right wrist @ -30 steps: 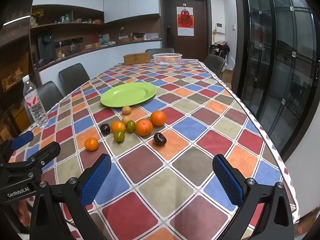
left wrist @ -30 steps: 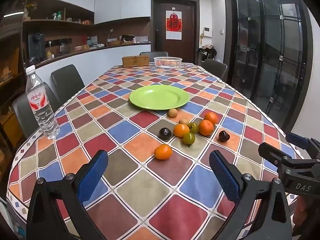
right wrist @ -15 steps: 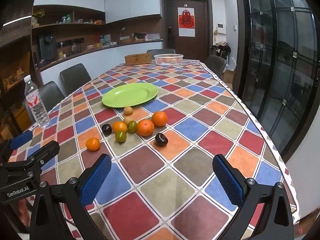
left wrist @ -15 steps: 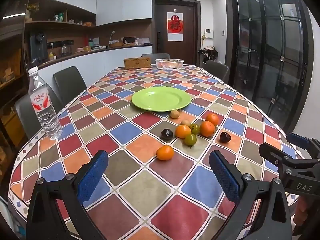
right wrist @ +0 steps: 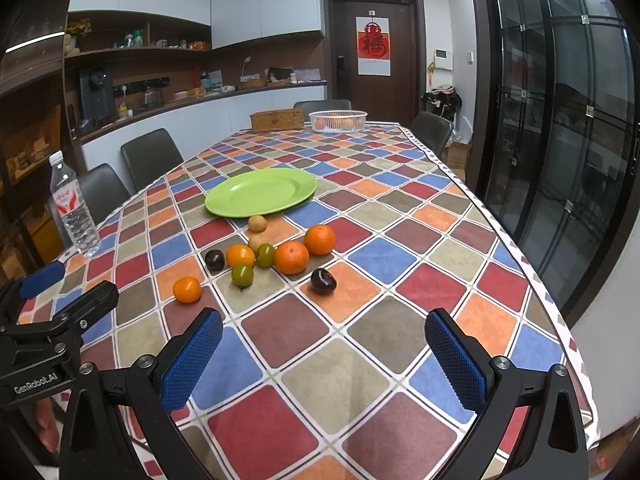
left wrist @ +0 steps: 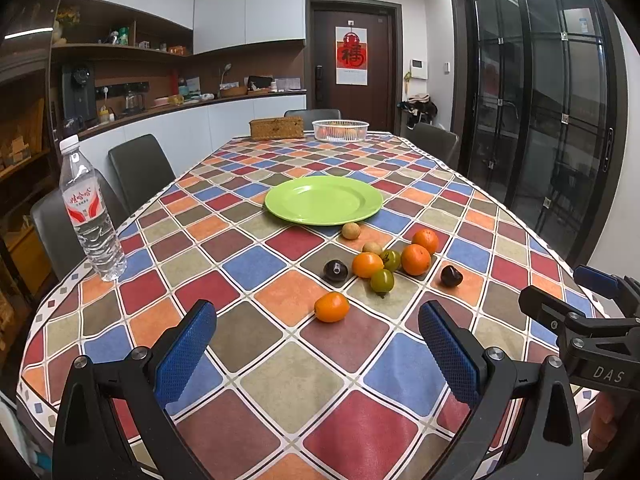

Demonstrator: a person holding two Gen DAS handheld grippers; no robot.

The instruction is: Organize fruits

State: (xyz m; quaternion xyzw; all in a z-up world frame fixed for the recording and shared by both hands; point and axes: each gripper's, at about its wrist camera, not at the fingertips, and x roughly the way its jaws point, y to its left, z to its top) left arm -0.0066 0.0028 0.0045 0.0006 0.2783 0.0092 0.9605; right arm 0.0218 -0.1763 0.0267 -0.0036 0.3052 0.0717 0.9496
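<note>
**Left wrist view: fruit loose on table, both grippers empty**

Left wrist view shows my left gripper (left wrist: 316,344) spread wide, holding nothing, above the checked tablecloth (left wrist: 256,360). My right gripper (right wrist: 324,348) is likewise released and empty. Fruits (left wrist: 376,264) lie clustered on the cloth just short of the green plate (left wrist: 324,202), which is bare. One small orange (left wrist: 331,307) sits apart, nearest me. A water bottle (left wrist: 90,216) stands upright at the left edge.

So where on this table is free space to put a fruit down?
The green plate is bare. Tablecloth is free between the grippers and the nearest orange, and between the bottle and the plate. It is crowded in the fruit cluster just before the plate.
</note>
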